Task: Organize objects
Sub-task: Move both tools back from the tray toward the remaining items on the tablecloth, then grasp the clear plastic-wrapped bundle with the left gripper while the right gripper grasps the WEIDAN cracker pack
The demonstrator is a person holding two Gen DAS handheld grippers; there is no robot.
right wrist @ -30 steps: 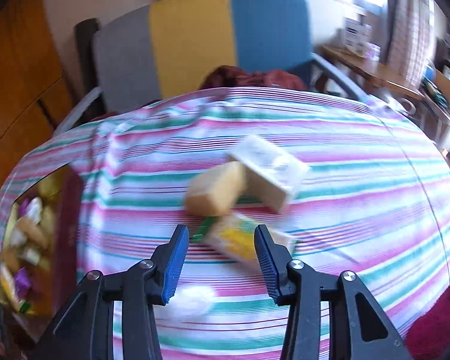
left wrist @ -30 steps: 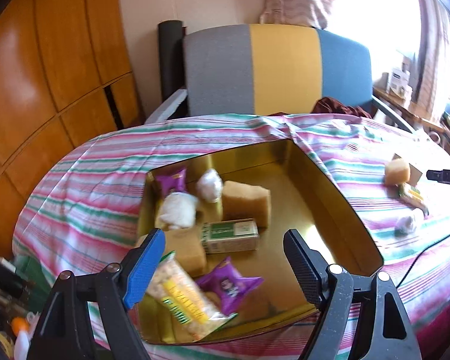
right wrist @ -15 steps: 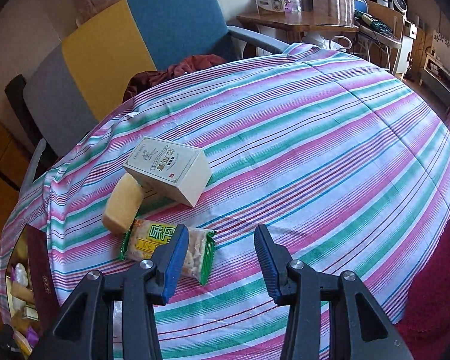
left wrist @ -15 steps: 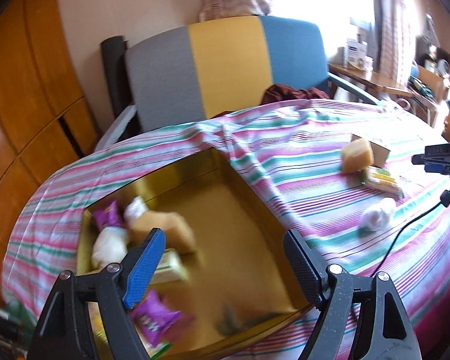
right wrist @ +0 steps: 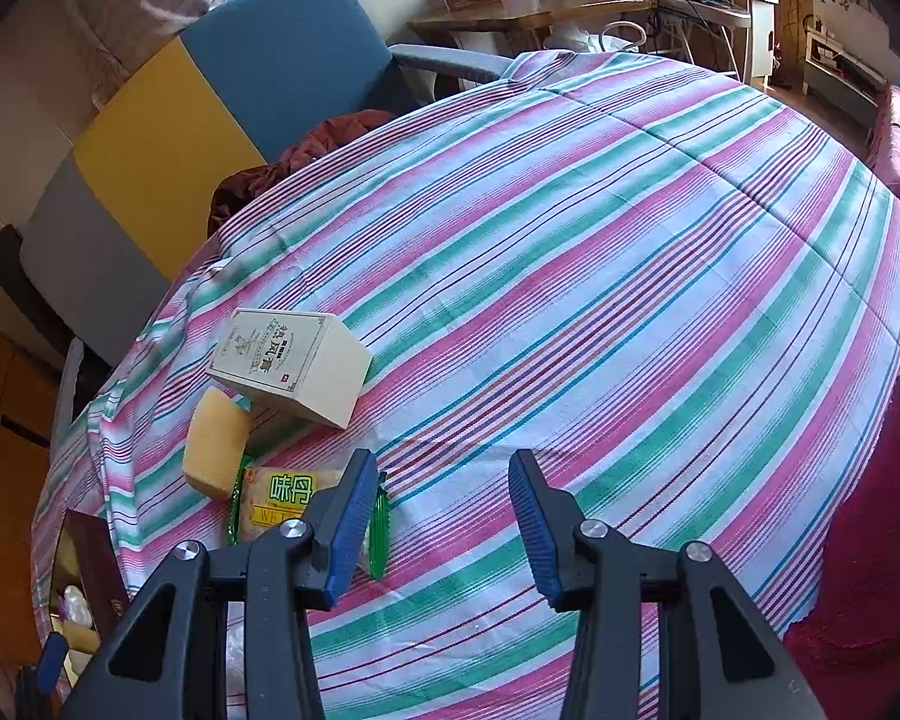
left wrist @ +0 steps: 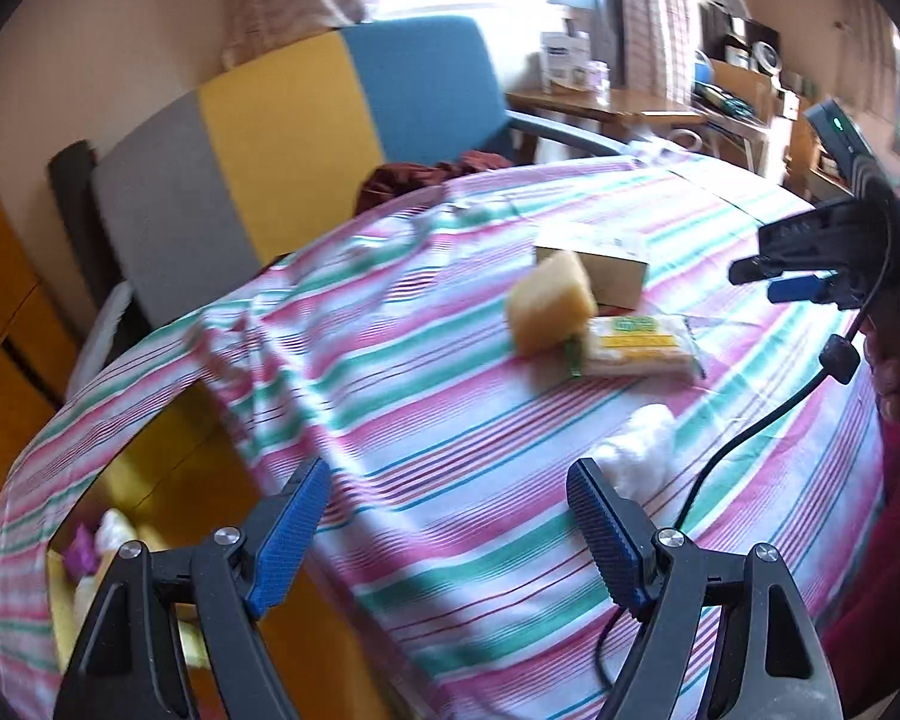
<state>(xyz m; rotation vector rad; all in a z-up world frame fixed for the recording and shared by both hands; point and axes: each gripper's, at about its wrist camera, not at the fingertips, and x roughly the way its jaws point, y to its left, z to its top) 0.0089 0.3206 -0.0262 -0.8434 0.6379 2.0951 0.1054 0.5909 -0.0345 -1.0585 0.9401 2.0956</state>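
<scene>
On the striped tablecloth lie a cream box [right wrist: 291, 363], a yellow sponge-like block [right wrist: 215, 441], a green-and-yellow snack packet [right wrist: 282, 501] and a white wrapped ball [left wrist: 642, 441]. The box [left wrist: 600, 258], the block [left wrist: 549, 303] and the packet [left wrist: 636, 345] also show in the left wrist view. My left gripper [left wrist: 450, 531] is open and empty, the white ball just beyond its right finger. My right gripper [right wrist: 441, 522] is open and empty, its left finger over the packet. The gold tray [left wrist: 156, 480] with snacks sits at lower left.
A grey, yellow and blue chair [left wrist: 306, 138] stands behind the table with a dark red cloth [right wrist: 306, 150] on its seat. A wooden desk [right wrist: 528, 6] with clutter is at the back right. A black cable [left wrist: 750, 438] hangs from the right gripper.
My left gripper has swung right, away from the gold tray toward the loose items. My right gripper has moved a little closer to the packet.
</scene>
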